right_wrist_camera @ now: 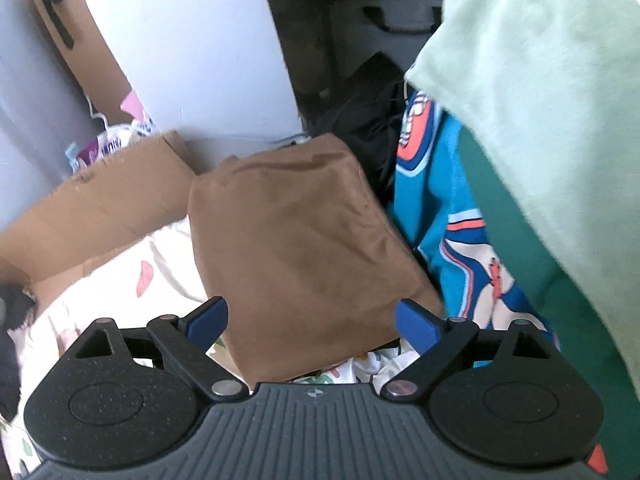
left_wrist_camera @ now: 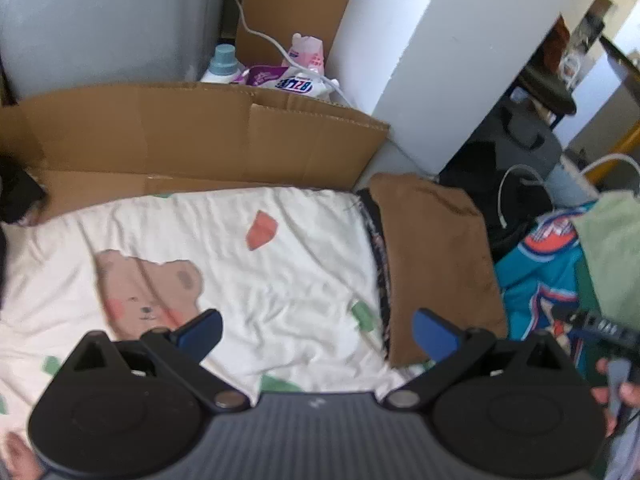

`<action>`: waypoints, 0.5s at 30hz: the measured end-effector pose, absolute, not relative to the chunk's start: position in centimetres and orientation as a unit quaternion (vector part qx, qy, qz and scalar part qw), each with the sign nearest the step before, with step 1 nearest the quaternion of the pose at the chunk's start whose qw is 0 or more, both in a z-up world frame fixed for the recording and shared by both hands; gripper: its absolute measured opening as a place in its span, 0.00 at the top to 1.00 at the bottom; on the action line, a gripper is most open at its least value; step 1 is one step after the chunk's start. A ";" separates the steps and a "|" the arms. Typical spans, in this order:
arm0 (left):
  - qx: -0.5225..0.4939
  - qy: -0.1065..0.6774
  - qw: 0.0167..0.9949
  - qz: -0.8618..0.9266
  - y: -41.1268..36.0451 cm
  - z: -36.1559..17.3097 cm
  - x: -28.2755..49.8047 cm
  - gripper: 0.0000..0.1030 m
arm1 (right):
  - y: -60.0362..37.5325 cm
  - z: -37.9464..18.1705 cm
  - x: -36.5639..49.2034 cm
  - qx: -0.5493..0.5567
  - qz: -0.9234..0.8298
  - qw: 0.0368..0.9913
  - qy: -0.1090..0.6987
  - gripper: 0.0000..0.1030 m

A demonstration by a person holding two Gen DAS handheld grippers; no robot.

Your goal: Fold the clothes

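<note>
Brown folded garment (right_wrist_camera: 296,248) lies just ahead of your empty, wide-open right tool (right_wrist_camera: 312,322) and right of your equally open left tool (left_wrist_camera: 318,334), so reaching into the teal-and-green pile (right_wrist_camera: 452,216) beside it could drag the fold apart.

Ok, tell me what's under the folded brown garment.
The folded brown garment lies on the cream bear-print sheet. A dark patterned fabric edge pokes out along its left side; what that belongs to, and anything else beneath, is covered.
</note>
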State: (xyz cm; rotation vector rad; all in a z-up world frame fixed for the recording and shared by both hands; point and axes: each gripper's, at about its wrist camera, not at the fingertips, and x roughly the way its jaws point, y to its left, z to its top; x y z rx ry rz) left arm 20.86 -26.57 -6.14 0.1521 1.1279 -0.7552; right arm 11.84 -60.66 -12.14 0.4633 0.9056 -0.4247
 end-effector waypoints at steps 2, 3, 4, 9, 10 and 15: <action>0.072 0.521 0.777 -0.347 -25.9 -4.8 20.5 0.01 | -60.4 -11.0 11.2 0.223 -0.203 0.852 0.427 0.08; 0.071 0.520 0.778 -0.345 -25.5 -4.1 20.3 0.01 | -60.3 -10.5 10.9 0.223 -0.204 0.853 0.425 0.08; 0.071 0.518 0.781 -0.342 -25.1 -3.4 20.1 0.01 | -60.2 -9.9 10.7 0.224 -0.203 0.855 0.421 0.08; 0.069 0.513 0.792 -0.323 -22.8 -0.1 19.1 0.01 | -59.1 -7.7 9.9 0.221 -0.201 0.857 0.420 0.08; 0.070 0.511 0.795 -0.321 -22.3 0.6 18.9 0.01 | -58.9 -7.2 9.7 0.223 -0.200 0.856 0.421 0.08; 0.102 0.491 0.814 -0.293 -19.1 3.9 17.4 0.01 | -56.6 -4.1 9.4 0.218 -0.193 0.855 0.429 0.08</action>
